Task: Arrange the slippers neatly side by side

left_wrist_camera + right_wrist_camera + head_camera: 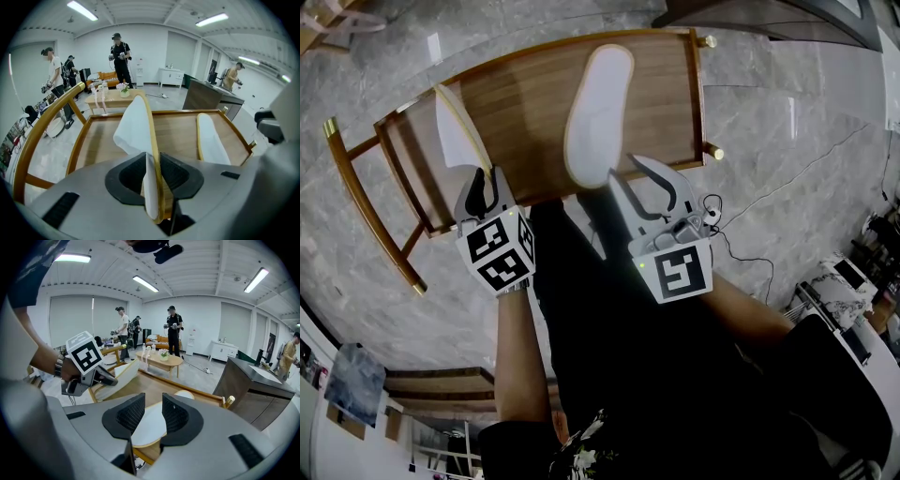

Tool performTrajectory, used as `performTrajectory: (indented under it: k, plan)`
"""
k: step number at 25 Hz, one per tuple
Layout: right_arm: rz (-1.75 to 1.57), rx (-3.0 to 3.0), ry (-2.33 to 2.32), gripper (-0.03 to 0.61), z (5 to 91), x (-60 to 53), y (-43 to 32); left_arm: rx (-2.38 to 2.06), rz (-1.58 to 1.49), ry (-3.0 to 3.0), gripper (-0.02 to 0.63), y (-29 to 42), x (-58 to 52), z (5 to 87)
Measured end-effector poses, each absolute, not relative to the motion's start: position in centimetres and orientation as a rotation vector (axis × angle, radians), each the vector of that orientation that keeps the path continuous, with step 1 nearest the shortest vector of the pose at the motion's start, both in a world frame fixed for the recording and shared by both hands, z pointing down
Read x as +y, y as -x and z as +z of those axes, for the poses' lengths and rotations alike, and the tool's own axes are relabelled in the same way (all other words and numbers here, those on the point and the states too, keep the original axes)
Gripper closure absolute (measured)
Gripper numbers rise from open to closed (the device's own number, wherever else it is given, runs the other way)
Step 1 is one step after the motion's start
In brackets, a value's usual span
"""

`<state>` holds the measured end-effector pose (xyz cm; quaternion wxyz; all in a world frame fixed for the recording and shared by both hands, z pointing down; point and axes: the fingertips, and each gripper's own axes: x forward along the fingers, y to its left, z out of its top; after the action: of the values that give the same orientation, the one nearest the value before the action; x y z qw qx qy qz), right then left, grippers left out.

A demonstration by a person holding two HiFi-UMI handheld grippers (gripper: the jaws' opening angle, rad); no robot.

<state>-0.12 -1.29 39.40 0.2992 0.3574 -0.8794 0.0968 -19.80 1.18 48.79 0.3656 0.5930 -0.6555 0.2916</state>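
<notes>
Two white slippers are on a wooden rimmed table [525, 94]. One slipper [455, 122] [133, 124] stands on its edge at the table's left, its heel between the pads of my left gripper [483, 183] [152, 160]. The jaws stand apart and the heel only rests against the pads. The other slipper [598, 112] [211, 140] [150, 425] lies flat, sole up, at the middle right. My right gripper [628, 178] [153, 402] hovers open just above that slipper's heel end, with nothing in its jaws. The right gripper view also shows the left gripper [101, 376].
The table has a raised rim and brass-tipped legs [714, 153] and stands on a grey marble floor. A cable and plug [712, 211] lie on the floor at the right. Several people, a low coffee table [161, 359] and a dark counter [253, 380] stand farther off.
</notes>
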Motion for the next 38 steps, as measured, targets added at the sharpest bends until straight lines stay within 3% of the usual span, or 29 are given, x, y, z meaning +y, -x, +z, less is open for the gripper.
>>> performTrajectory:
  k: [28,32,38]
  plan:
    - [0.287,-2.367,-0.917,0.465,40.1,-1.3,-1.3,-1.565,0.791,-1.615,0.523,13.8,1.2,49.8]
    - [0.276,-2.384,-0.889,0.462,40.1,-1.5,-1.1,-1.586,0.907,-1.669,0.523,14.3,2.0,49.2]
    - [0.28,-2.384,-0.884,0.463,40.3,-1.2,-1.0,-1.532,1.185,-1.792,0.468,17.9,2.0,48.5]
